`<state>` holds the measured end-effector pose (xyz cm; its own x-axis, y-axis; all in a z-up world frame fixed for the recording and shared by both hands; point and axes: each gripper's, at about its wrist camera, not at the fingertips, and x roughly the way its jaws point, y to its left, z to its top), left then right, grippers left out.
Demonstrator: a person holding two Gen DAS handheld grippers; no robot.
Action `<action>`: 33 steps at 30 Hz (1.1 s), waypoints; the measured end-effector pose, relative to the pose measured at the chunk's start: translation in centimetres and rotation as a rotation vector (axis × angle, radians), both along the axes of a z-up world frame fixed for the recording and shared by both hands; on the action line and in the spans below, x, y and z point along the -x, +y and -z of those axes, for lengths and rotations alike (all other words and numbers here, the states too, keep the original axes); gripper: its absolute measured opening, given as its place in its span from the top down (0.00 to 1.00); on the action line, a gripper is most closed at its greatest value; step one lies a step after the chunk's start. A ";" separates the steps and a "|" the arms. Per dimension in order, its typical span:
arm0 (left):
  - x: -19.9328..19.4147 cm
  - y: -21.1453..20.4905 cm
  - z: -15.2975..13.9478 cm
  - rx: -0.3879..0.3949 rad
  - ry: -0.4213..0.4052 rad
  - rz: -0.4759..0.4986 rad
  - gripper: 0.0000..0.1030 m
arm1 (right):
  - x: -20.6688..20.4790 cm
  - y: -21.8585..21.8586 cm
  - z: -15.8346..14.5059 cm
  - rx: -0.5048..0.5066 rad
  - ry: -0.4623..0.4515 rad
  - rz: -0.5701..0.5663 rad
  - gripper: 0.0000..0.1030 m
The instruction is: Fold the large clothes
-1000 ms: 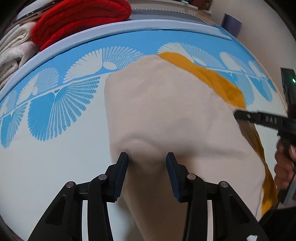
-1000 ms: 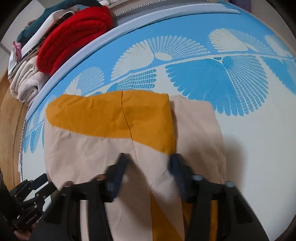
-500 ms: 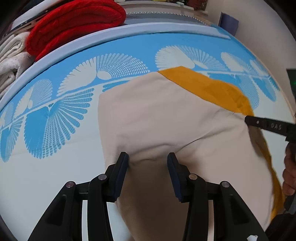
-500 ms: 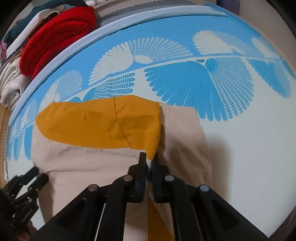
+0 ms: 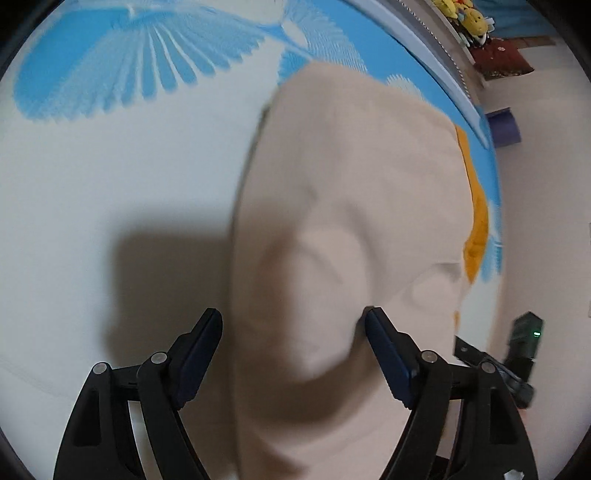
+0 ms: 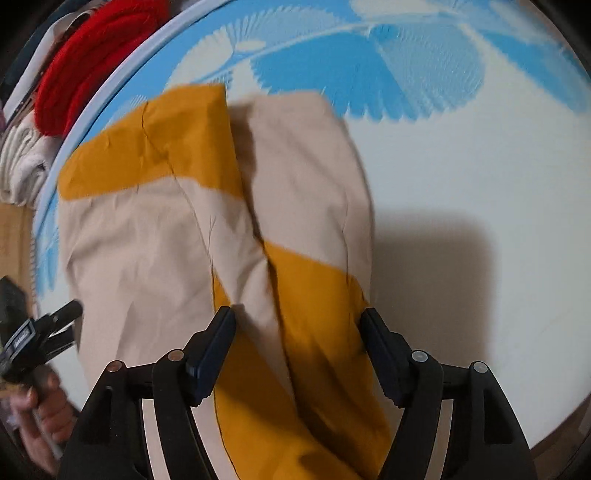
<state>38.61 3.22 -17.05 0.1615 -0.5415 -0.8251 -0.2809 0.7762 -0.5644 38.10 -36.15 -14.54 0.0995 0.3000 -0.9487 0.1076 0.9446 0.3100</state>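
A beige and mustard-yellow garment (image 6: 166, 221) lies partly folded on the blue-and-white patterned bed cover (image 6: 461, 166). In the left wrist view the beige side of the garment (image 5: 351, 221) fills the middle, with a thin mustard strip at its right edge. My left gripper (image 5: 293, 350) is open, its jaws wide apart over a raised fold of the beige cloth. My right gripper (image 6: 297, 347) is open over the mustard part near the garment's near end. The left gripper also shows at the left edge of the right wrist view (image 6: 33, 339), held by a hand.
A red knitted garment (image 6: 92, 62) and pale folded textiles (image 6: 22, 170) are stacked beyond the bed's far left edge. A dark blue object (image 5: 504, 127) and a shelf with yellow toys (image 5: 465, 18) stand by the wall. The bed cover (image 5: 110, 184) stretches left of the garment.
My right gripper was shut on the mustard fold half a second ago and is now open. My left gripper opened wider. Both views have swung and the garment looks closer.
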 end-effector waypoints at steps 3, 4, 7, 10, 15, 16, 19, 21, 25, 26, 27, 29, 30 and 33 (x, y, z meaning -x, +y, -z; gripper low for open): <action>-0.3 -0.7 0.3 0.003 -0.016 0.023 0.27 | -0.1 -0.2 0.5 -0.051 0.009 0.006 0.31; -0.5 -0.8 0.4 0.001 -0.023 0.026 0.28 | -0.1 -0.1 0.7 -0.063 0.011 0.007 0.32; -0.7 -0.7 -0.1 -0.007 -0.064 0.011 0.42 | -0.3 0.1 0.9 -0.085 0.003 0.003 0.60; -0.8 -1.0 -2.0 -0.046 -0.138 0.014 0.55 | -0.8 0.2 0.7 -0.103 -0.023 0.014 0.85; -1.3 -0.3 -5.8 -0.148 -0.246 0.039 0.62 | -1.9 1.3 -0.6 -0.162 -0.093 0.050 0.88; -1.1 0.2 -6.1 -0.160 -0.250 0.032 0.62 | -2.3 1.9 -0.8 -0.183 -0.106 0.056 0.88; -1.3 2.4 -6.7 -0.200 -0.257 -0.016 0.62 | -3.2 4.0 -1.3 -0.210 -0.140 0.040 0.89; -1.2 3.9 -7.1 -0.231 -0.262 -0.046 0.62 | -3.7 5.3 -1.7 -0.227 -0.161 0.026 0.89; -1.1 5.8 -6.9 -0.263 -0.255 -0.093 0.61 | -4.4 7.9 -2.7 -0.242 -0.207 -0.001 0.89; -1.1 6.3 -6.8 -0.266 -0.254 -0.108 0.60 | -4.1 8.2 -2.7 -0.231 -0.213 0.000 0.89; -1.1 6.7 -7.0 -0.274 -0.258 -0.117 0.59 | -4.0 8.3 -2.8 -0.210 -0.215 0.009 0.89; -0.6 7.3 -8.5 -0.320 -0.296 -0.126 0.59 | -3.9 8.4 -2.7 -0.151 -0.205 0.039 0.85; -0.3 7.4 -9.2 -0.344 -0.320 -0.122 0.58 | -3.7 8.1 -2.9 -0.113 -0.208 0.048 0.85; 0.8 6.1 -11.7 -0.380 -0.399 -0.035 0.57 | -3.6 7.4 -4.1 0.010 -0.244 0.061 0.82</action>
<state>37.81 9.33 -5.33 0.5139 -0.2058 -0.8328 -0.1319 0.9403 -0.3138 41.68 -28.77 -10.40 0.3441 0.2771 -0.8971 0.0878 0.9418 0.3246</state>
